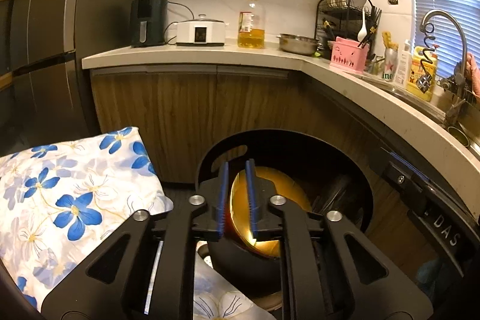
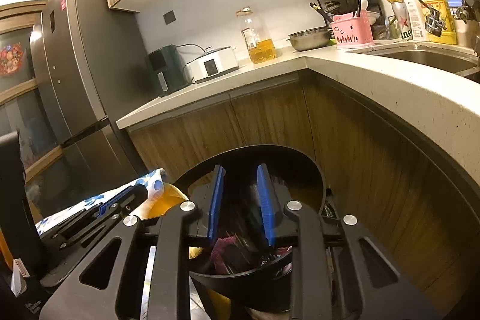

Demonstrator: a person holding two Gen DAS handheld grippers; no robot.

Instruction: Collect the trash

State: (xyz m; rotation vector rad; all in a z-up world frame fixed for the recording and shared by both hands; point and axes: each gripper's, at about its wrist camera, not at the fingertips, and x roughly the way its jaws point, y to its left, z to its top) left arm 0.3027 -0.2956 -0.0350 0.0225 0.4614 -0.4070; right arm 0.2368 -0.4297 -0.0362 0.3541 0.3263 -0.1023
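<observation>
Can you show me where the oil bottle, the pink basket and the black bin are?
oil bottle (image 1: 252, 36): left wrist view, oil-filled lower body.
pink basket (image 1: 349, 55): left wrist view, front wall.
black bin (image 2: 320, 174): right wrist view, upper rim.

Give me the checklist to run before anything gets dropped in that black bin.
1. Black bin mouth uncovered: ok.
2. Right hand-held gripper above the bin mouth: ok.
3. Right grip: jaws apart, a dark glossy thing between them; cannot tell.
4. Left hand-held gripper gripping the yellow disc: cannot tell.
5. Flowered cloth not covering the mouth: ok, it lies beside the bin.
6. Room left inside: cannot tell; a pink wrapper already lies there.
</observation>
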